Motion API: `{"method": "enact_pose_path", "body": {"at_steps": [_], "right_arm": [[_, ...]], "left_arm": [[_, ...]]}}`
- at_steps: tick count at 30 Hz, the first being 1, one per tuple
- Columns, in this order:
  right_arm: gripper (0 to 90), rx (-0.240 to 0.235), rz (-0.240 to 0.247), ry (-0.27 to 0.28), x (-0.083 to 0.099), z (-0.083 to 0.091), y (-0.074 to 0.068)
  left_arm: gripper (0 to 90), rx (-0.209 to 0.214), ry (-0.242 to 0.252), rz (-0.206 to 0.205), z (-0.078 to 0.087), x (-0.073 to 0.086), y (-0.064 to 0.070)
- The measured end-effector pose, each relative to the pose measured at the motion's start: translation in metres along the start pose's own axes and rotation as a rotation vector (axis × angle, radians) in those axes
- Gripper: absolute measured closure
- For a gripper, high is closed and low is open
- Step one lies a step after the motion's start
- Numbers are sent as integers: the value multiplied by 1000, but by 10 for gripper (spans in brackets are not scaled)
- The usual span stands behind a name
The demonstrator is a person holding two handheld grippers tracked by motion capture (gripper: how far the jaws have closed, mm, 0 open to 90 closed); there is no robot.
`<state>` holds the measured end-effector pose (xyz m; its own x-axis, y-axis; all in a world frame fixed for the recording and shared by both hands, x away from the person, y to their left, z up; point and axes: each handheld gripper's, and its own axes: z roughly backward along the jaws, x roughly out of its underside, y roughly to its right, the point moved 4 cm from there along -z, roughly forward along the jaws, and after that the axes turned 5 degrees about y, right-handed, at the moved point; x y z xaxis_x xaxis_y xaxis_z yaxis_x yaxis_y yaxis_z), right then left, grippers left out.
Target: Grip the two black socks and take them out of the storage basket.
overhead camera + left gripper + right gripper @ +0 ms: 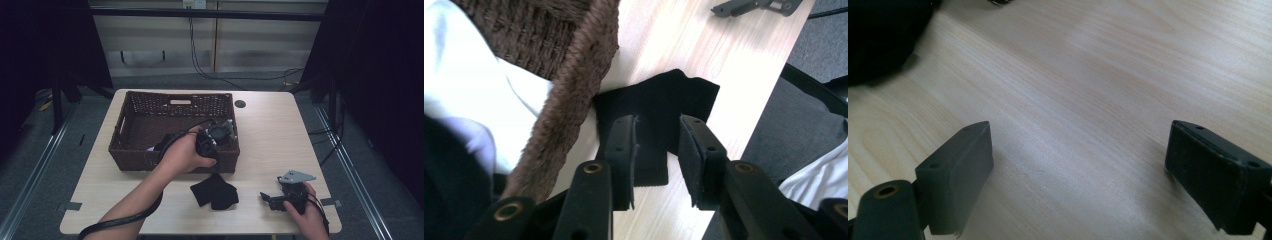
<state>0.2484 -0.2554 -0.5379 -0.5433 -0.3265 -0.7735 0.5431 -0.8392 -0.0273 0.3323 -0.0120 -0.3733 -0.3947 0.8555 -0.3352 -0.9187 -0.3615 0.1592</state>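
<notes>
A black cloth [215, 191] lies flat on the wooden table just in front of the brown wicker basket [150, 107]. My left gripper [210, 147] hovers over the basket's front right rim, pointing down at the cloth. In the left gripper view the left gripper [658, 145] stands open with a moderate gap, nothing between its jaws, above the black cloth [659, 100] and beside the basket rim [574, 85]. My right gripper [270, 200] rests near the table's front right edge, open wide and empty. The right gripper [1078, 165] faces bare wood, with the black cloth [878, 35] at the upper left.
White fabric [464, 90] and something dark lie inside the basket. A round black cable hole [240, 104] sits behind the basket's right corner. Bare tabletop [275, 140] stretches to the right of the basket. Dark curtains flank the table.
</notes>
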Motion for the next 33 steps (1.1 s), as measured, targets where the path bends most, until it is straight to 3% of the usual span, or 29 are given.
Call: {"method": "enact_pose_path", "body": {"at_steps": [6, 15, 17, 20, 21, 23, 25, 33], "right_arm": [[112, 1, -4, 2, 0, 0, 0], [111, 1, -1, 4, 0, 0, 0], [111, 1, -1, 4, 0, 0, 0], [111, 1, 0, 4, 0, 0, 0], [112, 1, 1, 4, 0, 0, 0], [111, 0, 1, 5, 0, 0, 0], [111, 0, 3, 7, 0, 0, 0], [112, -1, 5, 8, 0, 0, 0]], "left_arm": [[634, -34, 4, 26, 15, -2, -18], [581, -73, 20, 95, 18, 3, -53], [553, -88, 24, 115, 15, 7, -68], [550, -93, 28, 138, 13, 9, -78], [548, -97, 27, 164, 11, 12, -87], [531, -101, 27, 170, 9, 13, -92], [512, -118, 36, 187, 4, 16, -105], [453, -173, 63, 266, -10, 25, -131]]}}
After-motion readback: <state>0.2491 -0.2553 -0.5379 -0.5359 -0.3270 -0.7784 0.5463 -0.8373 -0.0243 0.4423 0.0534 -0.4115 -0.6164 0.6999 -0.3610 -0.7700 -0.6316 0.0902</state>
